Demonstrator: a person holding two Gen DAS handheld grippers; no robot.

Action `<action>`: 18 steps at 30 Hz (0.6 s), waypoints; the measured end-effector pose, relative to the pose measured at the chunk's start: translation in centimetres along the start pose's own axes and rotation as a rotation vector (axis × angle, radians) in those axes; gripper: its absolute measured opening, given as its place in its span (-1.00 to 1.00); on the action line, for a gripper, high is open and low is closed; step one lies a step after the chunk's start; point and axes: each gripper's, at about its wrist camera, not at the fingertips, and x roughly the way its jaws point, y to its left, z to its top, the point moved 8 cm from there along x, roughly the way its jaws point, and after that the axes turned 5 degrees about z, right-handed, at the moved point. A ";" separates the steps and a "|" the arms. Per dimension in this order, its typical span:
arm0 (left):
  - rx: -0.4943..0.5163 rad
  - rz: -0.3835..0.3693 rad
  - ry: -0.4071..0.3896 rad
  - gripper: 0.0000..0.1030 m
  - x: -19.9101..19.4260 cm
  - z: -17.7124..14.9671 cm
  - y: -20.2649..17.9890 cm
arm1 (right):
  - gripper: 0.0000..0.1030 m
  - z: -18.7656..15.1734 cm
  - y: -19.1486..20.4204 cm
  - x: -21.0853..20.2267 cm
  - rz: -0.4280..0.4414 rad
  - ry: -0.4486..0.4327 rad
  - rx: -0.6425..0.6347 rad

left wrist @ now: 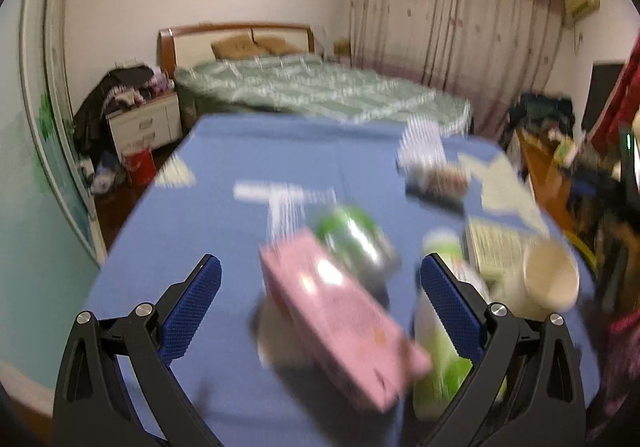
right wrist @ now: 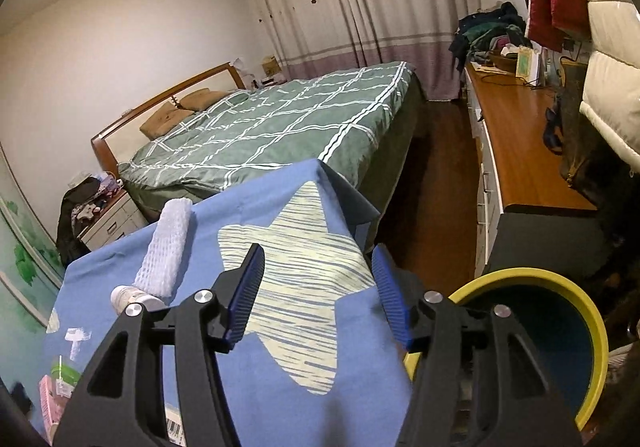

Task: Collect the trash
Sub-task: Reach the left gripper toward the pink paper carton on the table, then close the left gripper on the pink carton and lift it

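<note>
My blue cloth (left wrist: 168,231) fills the foreground. Left gripper (left wrist: 320,287) gapes wide over the pink carton (left wrist: 340,327), untouched; I judge that's my next pickup: drop, then squeeze. Right gripper (right wrist: 318,287) hangs parted and empty beside the yellow bin (right wrist: 592,331). Beyond lies the bed (right wrist: 280,123).

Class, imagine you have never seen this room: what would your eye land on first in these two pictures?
Most striking is the pink carton lying slantwise on the blue tablecloth, right between the wide-open fingers of the left gripper, with a green can just behind it. In the right wrist view, the pale star printed on the cloth and the yellow-rimmed bin beside the table stand out, with the right gripper open and empty.
</note>
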 end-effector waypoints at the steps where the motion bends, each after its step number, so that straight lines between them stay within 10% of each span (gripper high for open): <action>1: 0.007 0.004 0.022 0.91 0.0 -0.7 -0.3 | 0.05 0.0 0.1 0.0 0.003 -0.001 -0.002; 18: -0.006 0.165 0.121 0.78 0.8 -2.8 5.7 | 0.06 -0.6 0.4 0.7 0.019 0.042 -0.006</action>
